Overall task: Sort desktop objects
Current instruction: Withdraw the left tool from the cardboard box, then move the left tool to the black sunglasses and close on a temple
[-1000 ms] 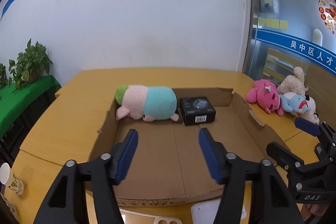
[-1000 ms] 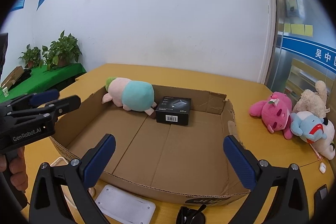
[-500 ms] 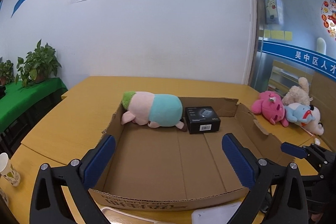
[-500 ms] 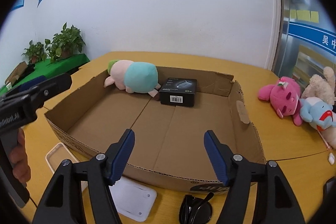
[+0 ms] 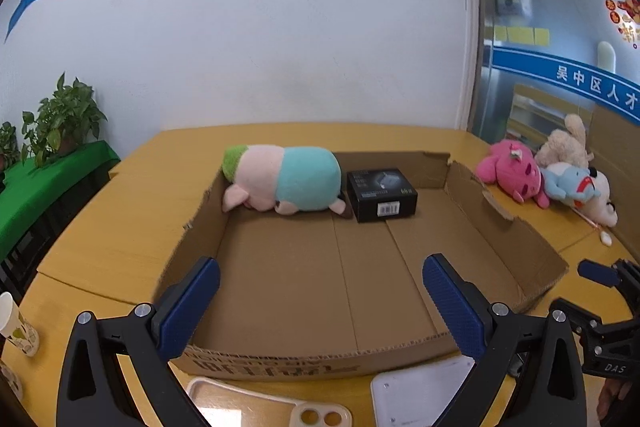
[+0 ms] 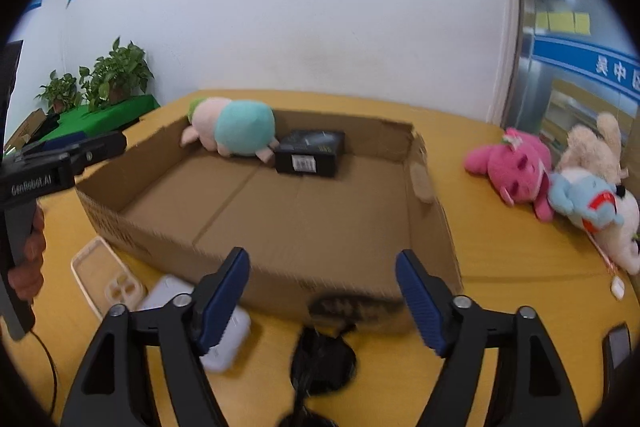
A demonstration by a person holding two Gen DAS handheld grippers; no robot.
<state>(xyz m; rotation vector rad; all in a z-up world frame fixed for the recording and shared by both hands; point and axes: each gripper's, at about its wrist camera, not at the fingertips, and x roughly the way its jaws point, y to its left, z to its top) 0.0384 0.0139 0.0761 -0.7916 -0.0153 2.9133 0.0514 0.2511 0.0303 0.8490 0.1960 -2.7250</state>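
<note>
Cardboard box (image 5: 500, 223) already held pig plush (image 5: 288, 179), black carton (image 5: 382, 195). Left gripper (image 5: 320, 297) reopened wide, empty; right gripper (image 6: 322, 297) narrowed, still released, dropped toward black item (image 6: 322, 361) on surface (image 6: 500, 251).

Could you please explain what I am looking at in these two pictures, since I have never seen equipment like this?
There is no robot here: a person holds a hand-held two-finger gripper in each hand, and each one carries a wide-angle camera looking forward along its fingers. One picture comes from the left gripper, the other from the right gripper; the blue pads are their fingertips. Both are open and hold nothing.

On the yellow table lies a shallow cardboard box. Inside it, against the far wall, are a pink and teal plush toy and a small black box. To the right, outside the box, sits a heap of plush toys. In front of the box lie a clear phone case, a white flat device and a black object too blurred to name.
</note>
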